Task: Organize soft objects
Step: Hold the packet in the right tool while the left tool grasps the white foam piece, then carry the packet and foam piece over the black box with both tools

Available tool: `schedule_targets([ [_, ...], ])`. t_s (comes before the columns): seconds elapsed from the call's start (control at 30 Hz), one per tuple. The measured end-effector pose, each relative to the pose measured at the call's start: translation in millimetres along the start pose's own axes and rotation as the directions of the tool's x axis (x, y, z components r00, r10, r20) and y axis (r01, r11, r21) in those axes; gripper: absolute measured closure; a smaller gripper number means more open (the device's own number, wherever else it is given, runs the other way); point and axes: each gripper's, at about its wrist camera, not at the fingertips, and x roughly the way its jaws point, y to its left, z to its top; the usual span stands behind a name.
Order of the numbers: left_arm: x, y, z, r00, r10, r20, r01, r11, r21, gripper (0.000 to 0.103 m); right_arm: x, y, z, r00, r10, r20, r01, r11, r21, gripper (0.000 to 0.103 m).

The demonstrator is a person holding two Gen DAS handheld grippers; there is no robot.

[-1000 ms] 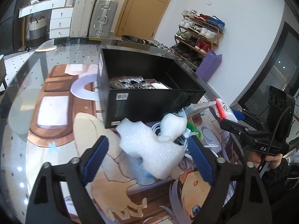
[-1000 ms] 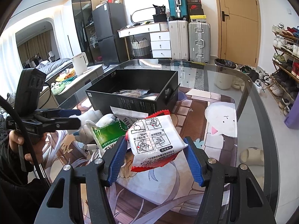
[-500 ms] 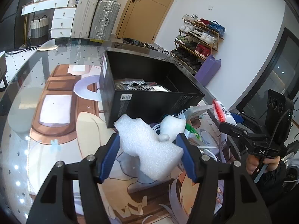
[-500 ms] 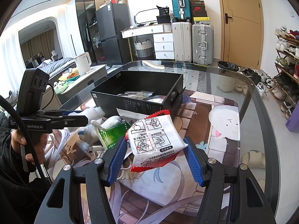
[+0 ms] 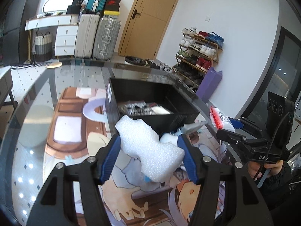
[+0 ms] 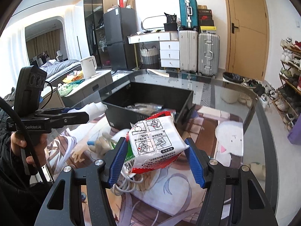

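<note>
My left gripper (image 5: 150, 156) is shut on a white foam piece (image 5: 148, 146) and holds it above the table, just in front of the black box (image 5: 169, 122). My right gripper (image 6: 156, 160) is shut on a white and red noodle packet (image 6: 156, 141), raised near the box's near corner (image 6: 180, 113). The box holds some silver and white packets (image 5: 141, 109). The left gripper with the foam also shows in the right wrist view (image 6: 75, 115). The right gripper with the packet shows in the left wrist view (image 5: 231, 128).
A green packet (image 6: 129, 154), a white cable (image 6: 129, 182) and pale soft items (image 6: 101, 143) lie on the glass table (image 6: 235, 98) with a cartoon mat. Suitcases (image 6: 199, 52), drawers and a shoe rack (image 5: 199, 50) stand beyond the table.
My left gripper closed on the foam piece and lifted it toward the box. My right gripper rose a little with the noodle packet held throughout.
</note>
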Motion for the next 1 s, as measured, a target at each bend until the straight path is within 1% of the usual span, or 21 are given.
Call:
schedule_targets([
  [0.17,-0.9,-6.5,12.2,0.998,0.043,0.039,-0.044,0.998,0.042,0.041,3.4,4.0,13.4,1.0,-0.02,0.008,0.02,1.0,-0.021,0.04],
  [0.27,2.3,-8.9,18.0,0.997,0.062,0.049,-0.065,0.996,0.063,0.041,9.6,4.3,23.1,0.999,-0.038,0.001,0.038,0.999,-0.022,0.04],
  [0.47,17.4,-9.9,31.9,0.993,0.108,0.056,-0.113,0.99,0.08,0.041,20.6,4.9,39.3,0.999,-0.041,0.008,0.041,0.999,-0.025,0.04],
  [0.7,19.4,-13.6,42.6,0.992,0.095,0.08,-0.102,0.991,0.088,0.041,24.7,4.4,50.6,0.999,-0.031,0.022,0.032,0.999,-0.036,0.04],
  [0.87,18.5,-12.0,51.8,0.989,0.103,0.102,-0.112,0.99,0.091,0.041,27.2,0.2,57.7,0.999,-0.036,0.034,0.037,0.999,-0.029,0.04],
  [1.0,26.3,-7.8,62.1,0.989,0.095,0.116,-0.106,0.991,0.085,0.041,33.0,1.1,59.5,0.999,-0.033,0.033,0.034,0.999,-0.031,0.04],
])
